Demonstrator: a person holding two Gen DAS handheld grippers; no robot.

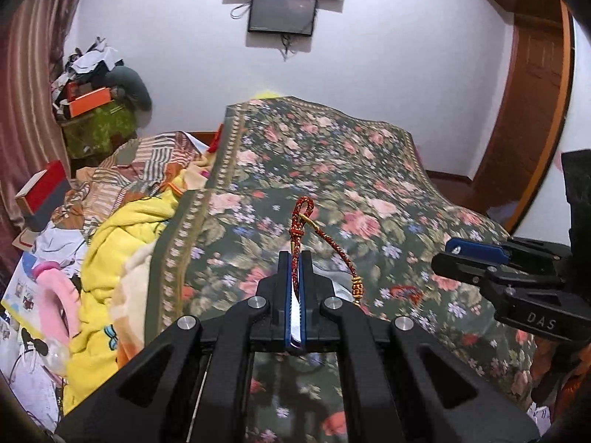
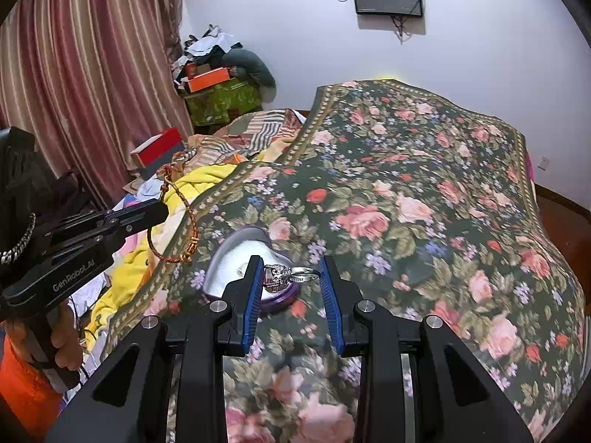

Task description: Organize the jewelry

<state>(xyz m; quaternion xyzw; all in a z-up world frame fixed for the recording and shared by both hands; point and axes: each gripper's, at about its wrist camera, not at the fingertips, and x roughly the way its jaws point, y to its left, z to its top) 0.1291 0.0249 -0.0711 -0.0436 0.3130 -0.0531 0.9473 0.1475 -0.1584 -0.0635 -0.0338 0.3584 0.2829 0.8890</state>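
Observation:
My left gripper (image 1: 294, 258) is shut on a red and gold braided cord bracelet (image 1: 303, 217), held above the floral bedspread (image 1: 369, 184); the bracelet also hangs from it in the right wrist view (image 2: 173, 221). My right gripper (image 2: 290, 264) is open, and a silver ring (image 2: 291, 275) lies between its fingertips, touching the left pad. Just below and behind the ring sits a purple heart-shaped box (image 2: 240, 258) with a white lining. In the left wrist view the right gripper (image 1: 454, 254) shows at the right edge.
A pile of yellow and striped blankets (image 1: 122, 229) lies left of the bedspread. Red boxes (image 1: 40, 192) and clutter stand by the striped curtain (image 2: 74, 74). A wooden door (image 1: 528, 110) is at the right. Screens (image 1: 282, 13) hang on the wall.

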